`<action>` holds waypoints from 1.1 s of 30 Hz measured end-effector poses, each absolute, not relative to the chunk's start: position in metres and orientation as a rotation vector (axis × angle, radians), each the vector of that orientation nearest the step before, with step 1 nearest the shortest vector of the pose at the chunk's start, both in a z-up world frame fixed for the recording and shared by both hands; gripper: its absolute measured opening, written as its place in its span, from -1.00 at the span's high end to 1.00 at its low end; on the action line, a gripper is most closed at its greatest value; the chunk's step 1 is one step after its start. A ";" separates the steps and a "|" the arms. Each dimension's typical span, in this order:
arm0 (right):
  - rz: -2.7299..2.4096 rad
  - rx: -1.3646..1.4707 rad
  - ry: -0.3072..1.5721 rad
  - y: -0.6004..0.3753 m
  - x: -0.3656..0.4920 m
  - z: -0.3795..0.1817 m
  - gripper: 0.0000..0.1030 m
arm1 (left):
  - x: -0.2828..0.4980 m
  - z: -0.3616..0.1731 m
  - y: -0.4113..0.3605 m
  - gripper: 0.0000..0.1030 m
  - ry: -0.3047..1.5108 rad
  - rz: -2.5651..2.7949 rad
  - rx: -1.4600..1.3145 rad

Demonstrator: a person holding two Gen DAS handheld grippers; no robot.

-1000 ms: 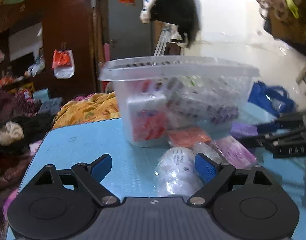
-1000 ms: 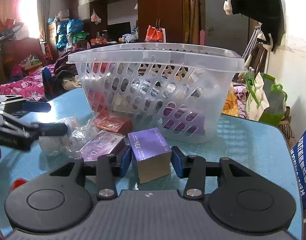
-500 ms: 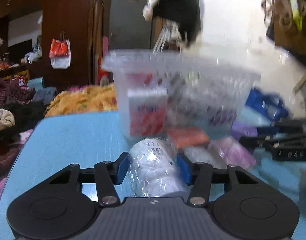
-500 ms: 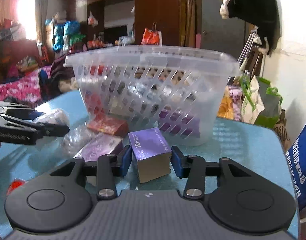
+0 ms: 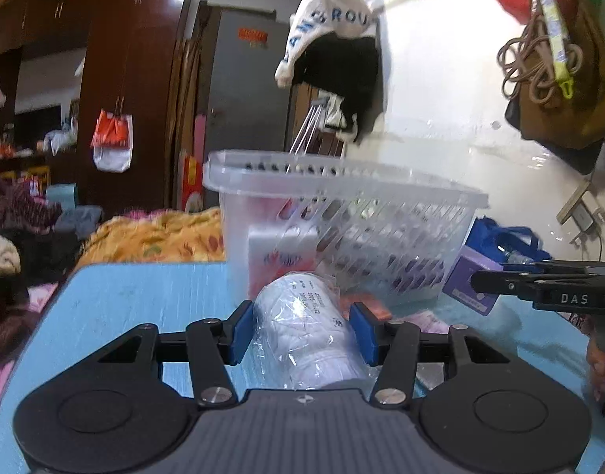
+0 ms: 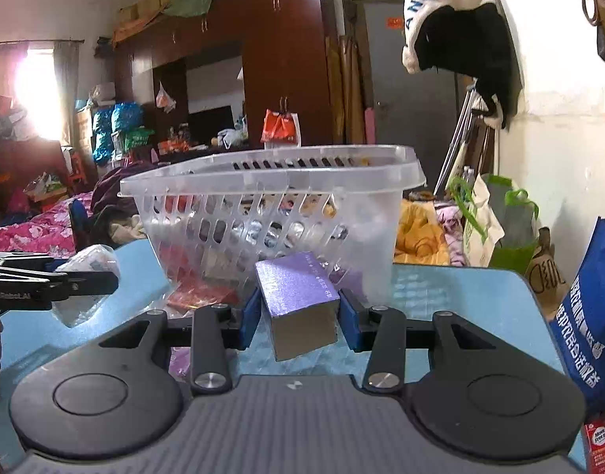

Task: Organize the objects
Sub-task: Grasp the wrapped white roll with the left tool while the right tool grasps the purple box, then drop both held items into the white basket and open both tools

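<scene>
The blue table [image 5: 117,308] filled the lower half of both views; in the left wrist view its near left corner curved away at lower left, with a heap of yellow bedding [image 5: 156,233] just beyond the far edge; bare tabletop lay open at centre left. In the right wrist view the far right corner of the table showed at right centre, and a blue bag [image 6: 590,316] stood against that edge at the right of the frame.

The clear slotted basket [image 5: 401,233] sat in the middle of each frame, tilted in the picture, with cartons and packets showing through its walls; a white and red carton [image 5: 280,254] stood inside its near end.

The left gripper [image 5: 300,331] was closed to the width of a white roll wrapped in clear plastic [image 5: 306,335], its blue pads pressed to both sides; the roll lay lengthwise between the fingers, at lower centre, just in front of the basket; whether it was clear of the table I could not tell.

The right gripper [image 6: 298,316] was closed on a purple box [image 6: 298,300], held crooked, one corner tipped up toward the basket wall, its plain grey end facing the camera; it sat at lower centre of the frame. A red packet [image 6: 201,296] lay on the table by the basket's foot, left of the box; in the left wrist view a pinkish packet [image 5: 425,322] lay flat at lower right of centre.
</scene>
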State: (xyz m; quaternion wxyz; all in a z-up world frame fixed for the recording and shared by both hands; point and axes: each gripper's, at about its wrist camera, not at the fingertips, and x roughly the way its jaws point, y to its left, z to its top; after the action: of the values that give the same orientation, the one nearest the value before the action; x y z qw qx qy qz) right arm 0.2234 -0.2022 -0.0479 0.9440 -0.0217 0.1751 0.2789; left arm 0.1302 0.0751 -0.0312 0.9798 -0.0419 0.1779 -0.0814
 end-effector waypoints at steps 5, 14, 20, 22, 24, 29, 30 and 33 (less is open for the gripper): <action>0.574 -0.037 0.314 -0.204 0.218 -0.047 0.10 | 0.121 -0.028 0.068 -0.09 0.287 -0.154 -0.049; 0.604 -0.006 0.232 -0.211 0.208 -0.045 0.10 | 0.117 -0.027 0.067 -0.09 0.258 -0.152 -0.042; 0.595 0.000 0.201 -0.211 0.205 -0.043 0.10 | 0.114 -0.028 0.067 -0.09 0.242 -0.146 -0.043; 0.592 -0.004 0.157 -0.212 0.197 -0.042 0.10 | 0.111 -0.027 0.067 -0.09 0.222 -0.138 -0.044; 0.601 0.008 0.143 -0.216 0.191 -0.042 0.11 | 0.104 -0.025 0.067 -0.09 0.181 -0.133 -0.037; 0.589 0.019 0.110 -0.226 0.186 -0.014 0.10 | 0.092 0.004 0.065 -0.09 0.071 -0.119 -0.020; 0.594 0.036 0.103 -0.226 0.190 -0.001 0.10 | 0.095 0.017 0.065 -0.09 0.059 -0.119 -0.028; 0.593 0.047 0.109 -0.214 0.217 0.039 0.10 | 0.128 0.059 0.058 -0.09 0.089 -0.155 -0.036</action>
State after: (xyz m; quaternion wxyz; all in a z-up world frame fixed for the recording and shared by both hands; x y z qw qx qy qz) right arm 0.2168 -0.2139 0.0390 0.9546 0.0230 0.0537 0.2920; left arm 0.1277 0.0577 0.0590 0.9958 -0.0178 0.0444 -0.0776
